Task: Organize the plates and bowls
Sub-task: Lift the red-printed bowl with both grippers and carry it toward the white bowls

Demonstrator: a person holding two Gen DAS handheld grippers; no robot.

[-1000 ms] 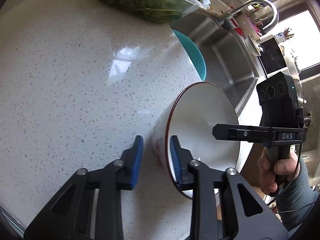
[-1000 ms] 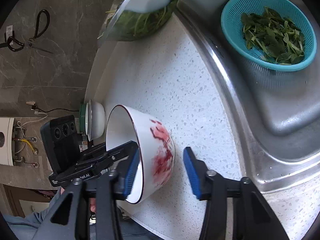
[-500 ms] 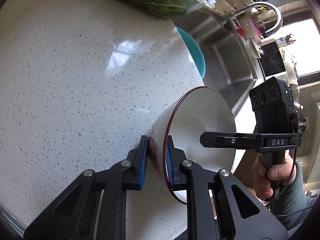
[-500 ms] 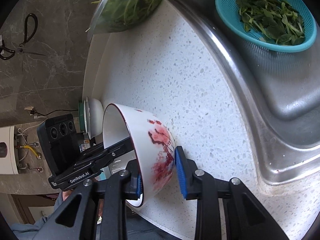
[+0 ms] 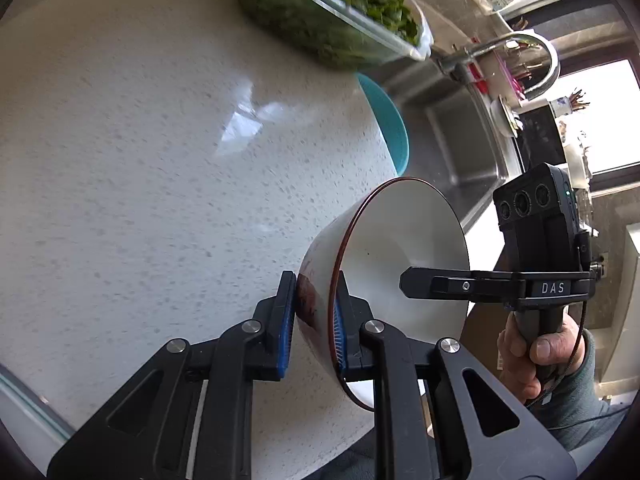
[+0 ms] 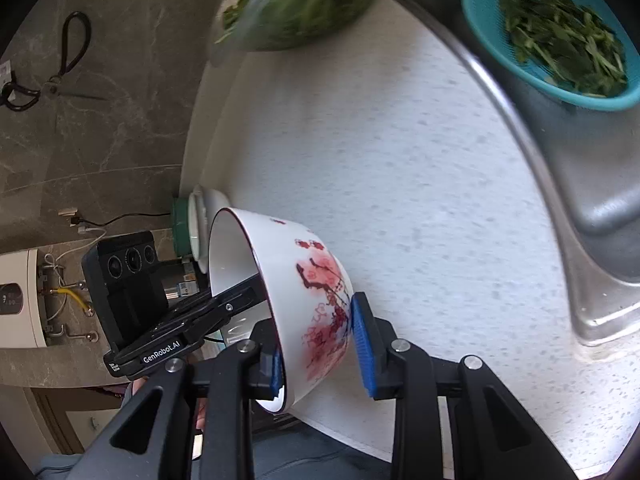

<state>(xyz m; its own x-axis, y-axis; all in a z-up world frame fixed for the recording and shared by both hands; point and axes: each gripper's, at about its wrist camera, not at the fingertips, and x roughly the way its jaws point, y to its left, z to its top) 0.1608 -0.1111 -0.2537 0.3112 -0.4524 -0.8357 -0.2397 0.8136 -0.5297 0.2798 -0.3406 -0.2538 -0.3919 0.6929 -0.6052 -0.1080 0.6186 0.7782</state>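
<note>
A white bowl (image 5: 394,256) with a dark red rim and red blossom pattern (image 6: 320,296) is held between both grippers above the speckled white counter (image 5: 140,184). My left gripper (image 5: 314,322) is shut on its wall, one pad outside and one inside. My right gripper (image 6: 318,350) is shut on the opposite wall in the same way. The other gripper's body shows in each view. A small stack of white bowls on a green dish (image 6: 196,228) sits at the counter's far left end in the right wrist view.
A clear tub of leafy greens (image 5: 336,20) stands at the back of the counter. A teal colander with greens (image 6: 556,36) sits in the steel sink (image 6: 600,208), with a faucet (image 5: 516,52) behind. Scissors (image 6: 60,68) hang on the wall.
Both grippers closed on the bowl's wall, the left first, then the right. The bowl has since risen off the counter and both views have shifted.
</note>
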